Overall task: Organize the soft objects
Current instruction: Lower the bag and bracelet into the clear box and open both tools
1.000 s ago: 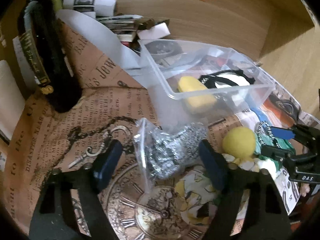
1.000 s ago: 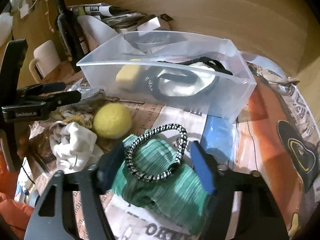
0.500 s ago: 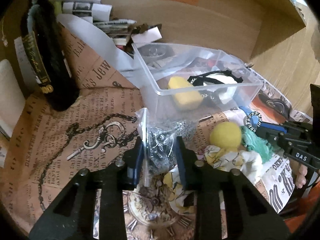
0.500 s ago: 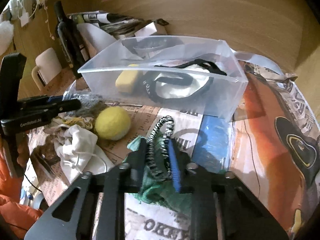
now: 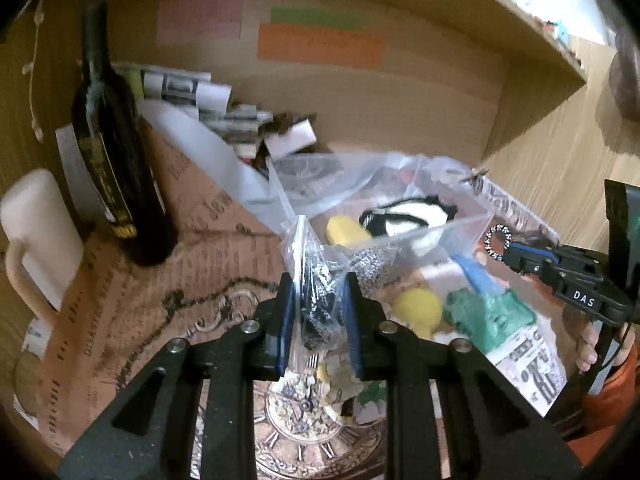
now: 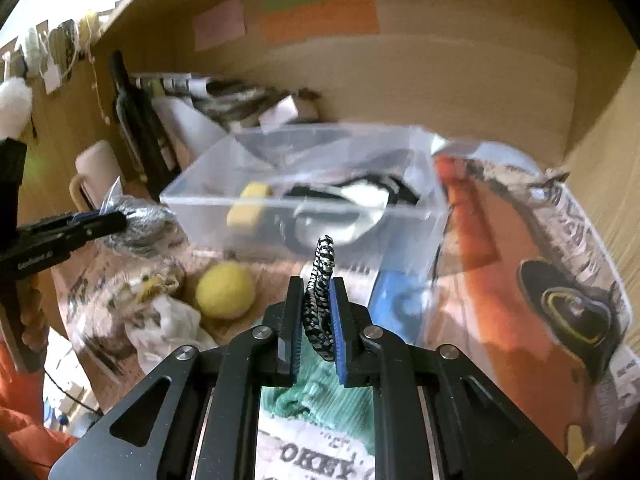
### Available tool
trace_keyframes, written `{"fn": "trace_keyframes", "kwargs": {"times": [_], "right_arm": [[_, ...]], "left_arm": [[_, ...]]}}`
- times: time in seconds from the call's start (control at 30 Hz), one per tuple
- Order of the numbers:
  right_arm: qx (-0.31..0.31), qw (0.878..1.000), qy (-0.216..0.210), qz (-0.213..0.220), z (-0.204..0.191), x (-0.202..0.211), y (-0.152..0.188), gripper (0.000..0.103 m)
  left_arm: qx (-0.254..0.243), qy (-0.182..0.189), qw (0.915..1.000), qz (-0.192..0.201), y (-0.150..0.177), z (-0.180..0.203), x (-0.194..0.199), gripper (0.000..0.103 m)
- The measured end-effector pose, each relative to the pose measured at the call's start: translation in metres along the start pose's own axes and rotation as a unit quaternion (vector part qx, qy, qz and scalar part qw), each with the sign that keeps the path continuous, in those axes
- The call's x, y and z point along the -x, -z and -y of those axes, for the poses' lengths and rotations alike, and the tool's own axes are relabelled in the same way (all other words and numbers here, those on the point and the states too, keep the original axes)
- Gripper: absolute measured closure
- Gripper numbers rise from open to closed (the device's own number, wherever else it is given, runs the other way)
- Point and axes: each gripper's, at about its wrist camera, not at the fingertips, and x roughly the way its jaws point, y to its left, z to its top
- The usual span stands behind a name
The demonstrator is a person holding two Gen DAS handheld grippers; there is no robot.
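Newspaper-covered desk (image 6: pixel 500 240), wooden wall | left tongs (image 5: pixel 320 312) clamp bag (image 5: pixel 320 276) | right tongs (image 6: pixel 316 320) clamp cord (image 6: pixel 320 280)

Table (image 5: pixel 560 168): wood grain, mostly covered by printed paper sheets (image 5: pixel 192 248). On paper, left wrist view: clear plastic bin (image 5: pixel 448 232) at centre; dark bottle (image 5: pixel 108 148) upright at 10 o'clock; cream mug (image 5: pixel 36 236) at 9; yellow ball (image 5: pixel 418 308) and green cloth (image 5: pixel 492 316) at 4, touching; magazine stack (image 5: pixel 224 112) at 11 behind bin; crumpled white cloth (image 6: pixel 168 328) beside ball.
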Motion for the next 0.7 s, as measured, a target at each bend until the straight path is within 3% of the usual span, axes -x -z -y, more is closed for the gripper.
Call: {"fn": "trace_keyframes", "kwargs": {"times": [0.37,0.7], "right_arm": [[0.004,0.997,0.01,0.077,0.004,0.016,-0.04,0.091],[0.019,0.996,0.007,0.091,0.003,-0.005,-0.069,0.091]], "left_arm": [[0.003,-0.012,0.9981,0.061,-0.038,0.0,0.004,0.08],[0.008,0.016,0.9991,0.037,-0.066,0.006,-0.042,0.08]]}}
